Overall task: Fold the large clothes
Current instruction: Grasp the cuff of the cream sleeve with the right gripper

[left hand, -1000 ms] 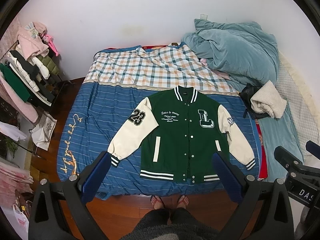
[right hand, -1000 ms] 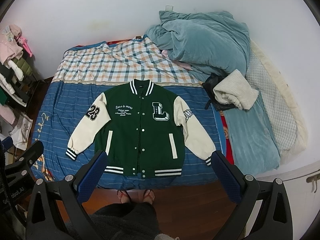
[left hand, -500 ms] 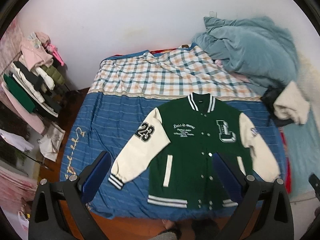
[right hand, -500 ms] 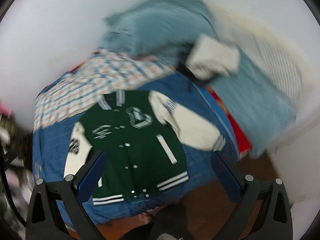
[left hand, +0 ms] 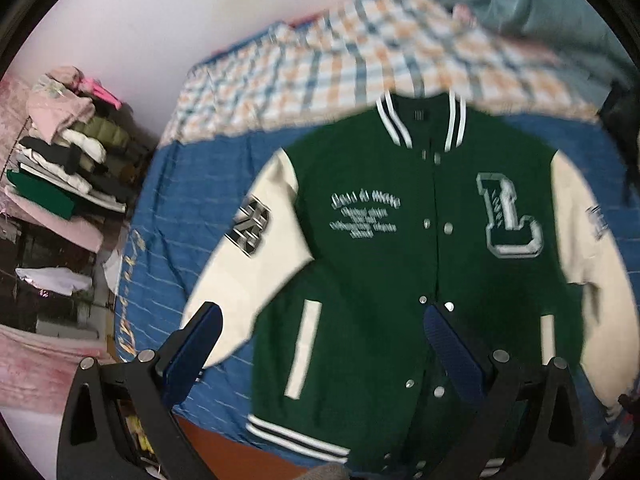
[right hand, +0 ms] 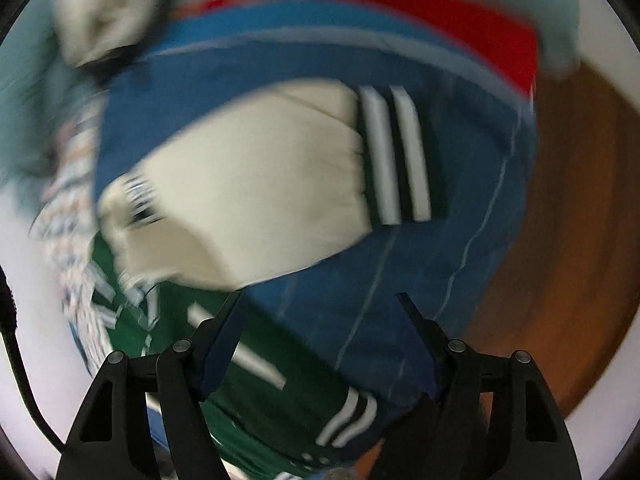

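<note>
A green varsity jacket (left hand: pixel 372 264) with cream sleeves lies flat, front up, on the bed. In the left wrist view my left gripper (left hand: pixel 322 310) hovers open over the jacket's lower front, one finger above the left sleeve, the other above the snap placket. The blurred right wrist view shows the jacket's cream right sleeve (right hand: pixel 260 184) and its striped cuff (right hand: pixel 400 156) close below. My right gripper (right hand: pixel 320 300) hangs just beside that sleeve, over blue sheet and the green hem corner. Its jaws are closing, and nothing is gripped between them.
The bed has a blue striped sheet (left hand: pixel 192 208), a plaid cover (left hand: pixel 320 52) and a teal duvet (left hand: pixel 500 0) at the head. A rack of folded clothes (left hand: pixel 68 160) stands at the left. Wooden floor (right hand: pixel 580 220) lies past the bed edge, by red fabric (right hand: pixel 440 16).
Both grippers have dropped toward the jacket, which now fills the views. The right view has rolled and closed in on the right sleeve, and its jaws have narrowed.
</note>
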A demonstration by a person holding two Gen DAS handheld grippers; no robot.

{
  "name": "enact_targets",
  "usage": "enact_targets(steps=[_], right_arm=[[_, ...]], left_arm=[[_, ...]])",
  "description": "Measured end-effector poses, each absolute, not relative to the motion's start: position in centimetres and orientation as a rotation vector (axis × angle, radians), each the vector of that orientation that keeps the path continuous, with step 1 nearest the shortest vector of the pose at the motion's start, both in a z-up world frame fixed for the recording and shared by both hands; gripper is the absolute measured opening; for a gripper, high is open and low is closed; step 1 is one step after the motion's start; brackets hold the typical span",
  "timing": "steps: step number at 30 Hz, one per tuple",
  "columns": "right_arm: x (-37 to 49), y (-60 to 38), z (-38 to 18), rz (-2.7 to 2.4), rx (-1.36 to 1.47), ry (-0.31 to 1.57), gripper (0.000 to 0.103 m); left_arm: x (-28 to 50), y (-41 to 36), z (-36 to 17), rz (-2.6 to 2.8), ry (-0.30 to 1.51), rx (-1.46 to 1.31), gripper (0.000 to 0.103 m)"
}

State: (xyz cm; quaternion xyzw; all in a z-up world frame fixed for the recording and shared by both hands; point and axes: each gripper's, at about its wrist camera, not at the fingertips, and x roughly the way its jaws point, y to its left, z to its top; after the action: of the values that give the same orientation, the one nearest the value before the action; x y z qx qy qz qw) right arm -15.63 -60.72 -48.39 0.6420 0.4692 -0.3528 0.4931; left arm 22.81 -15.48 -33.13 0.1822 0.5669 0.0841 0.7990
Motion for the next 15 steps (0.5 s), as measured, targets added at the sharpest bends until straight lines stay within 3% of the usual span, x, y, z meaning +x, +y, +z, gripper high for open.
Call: enact_targets(steps=[5, 6, 7, 9, 15], right_arm=[[-14.0, -61.7, -53.0, -0.920, 1.598, 0.968, 0.074], [-13.7, -62.0, -52.8, -0.971, 1.560, 0.932, 0.063], [-13.2, -62.1, -52.1, -1.013, 1.531, 0.914, 0.042], [-12.4, -63.4, -51.4, -1.088, 1.465, 0.847, 0.020], [-6.2, -70.0, -45.2, -1.148, 1.124, 0.740, 0.013]], left_arm=[[25.1, -16.5, -40.6, 0.219, 1.311, 0.381, 0.103], [25.5, -16.7, -41.7, 0.218, 1.323, 0.371, 0.103], [25.8, -16.8, -43.0, 0.215, 1.334, 0.366, 0.103], [26.5, -17.5, -44.8, 0.197, 1.339, 0.369, 0.103], [27.8, -19.2, -48.8, 0.094, 1.313, 0.406, 0.103]])
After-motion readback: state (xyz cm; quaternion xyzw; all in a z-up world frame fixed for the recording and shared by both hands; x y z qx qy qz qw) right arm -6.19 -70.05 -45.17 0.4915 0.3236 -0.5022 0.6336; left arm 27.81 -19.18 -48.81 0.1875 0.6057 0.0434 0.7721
